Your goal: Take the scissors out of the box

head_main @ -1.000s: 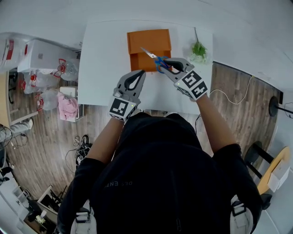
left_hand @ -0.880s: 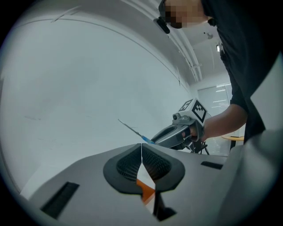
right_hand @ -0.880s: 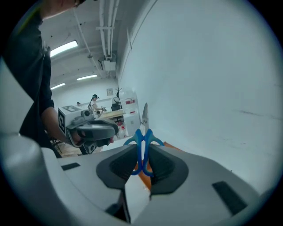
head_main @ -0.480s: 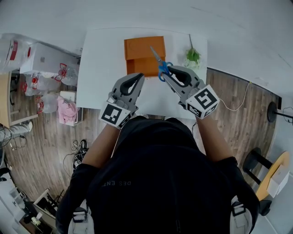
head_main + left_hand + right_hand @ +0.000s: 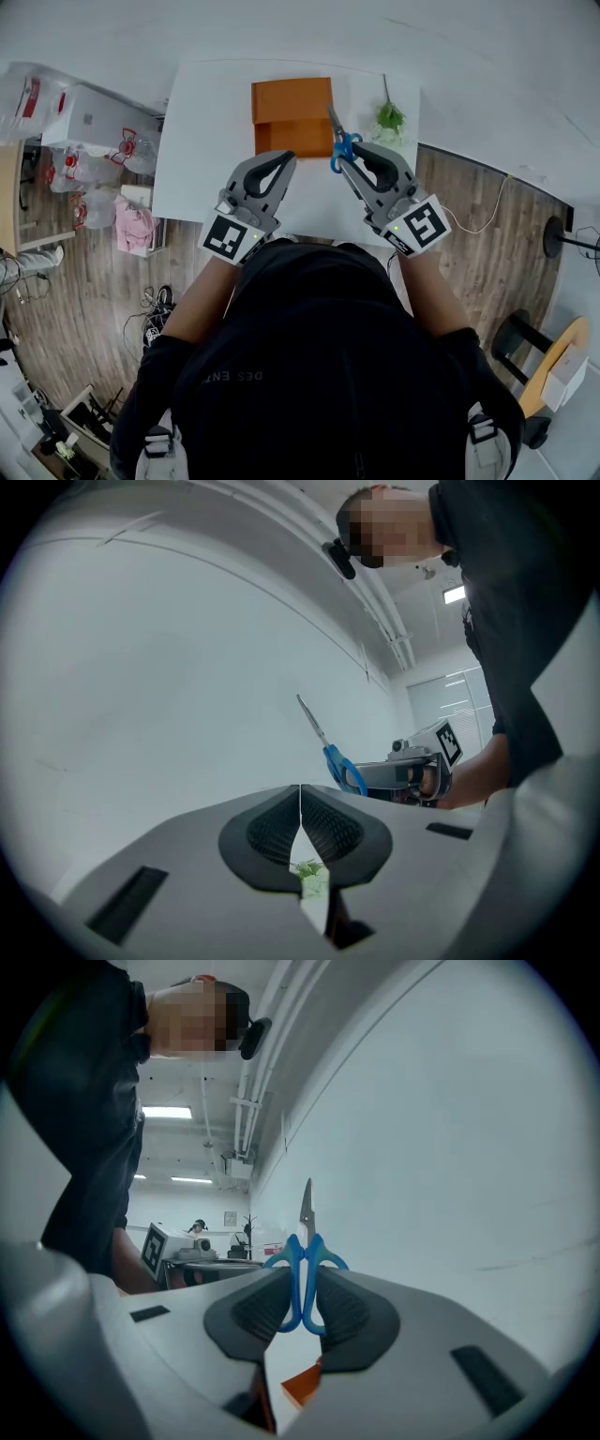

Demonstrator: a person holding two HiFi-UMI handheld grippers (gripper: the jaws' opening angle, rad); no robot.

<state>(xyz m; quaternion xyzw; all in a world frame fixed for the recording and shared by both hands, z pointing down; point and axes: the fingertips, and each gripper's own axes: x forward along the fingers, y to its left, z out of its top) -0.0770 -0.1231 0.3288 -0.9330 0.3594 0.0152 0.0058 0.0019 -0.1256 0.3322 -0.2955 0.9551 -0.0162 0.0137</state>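
The scissors [image 5: 339, 142] have blue handles and steel blades. My right gripper [image 5: 352, 153] is shut on the handles and holds them in the air above the right edge of the orange box [image 5: 291, 117]. In the right gripper view the scissors [image 5: 305, 1260] stand between the pads with the blade pointing up. A corner of the box [image 5: 302, 1387] shows below them. My left gripper [image 5: 284, 159] hovers beside the right one, shut and with nothing in it. In the left gripper view its tips [image 5: 300, 797] meet, and the scissors [image 5: 328, 747] and the right gripper [image 5: 403, 775] show beyond them.
The box lies on a white table [image 5: 211, 131]. A green sprig [image 5: 389, 116] lies right of the box. Boxes and bags [image 5: 94, 141] crowd the floor at the left. A cable [image 5: 487, 211] and a chair [image 5: 534, 366] are at the right.
Both grippers have risen and drawn back from the box. The scissors came up with the right gripper and swung from pointing left over the box to pointing away.
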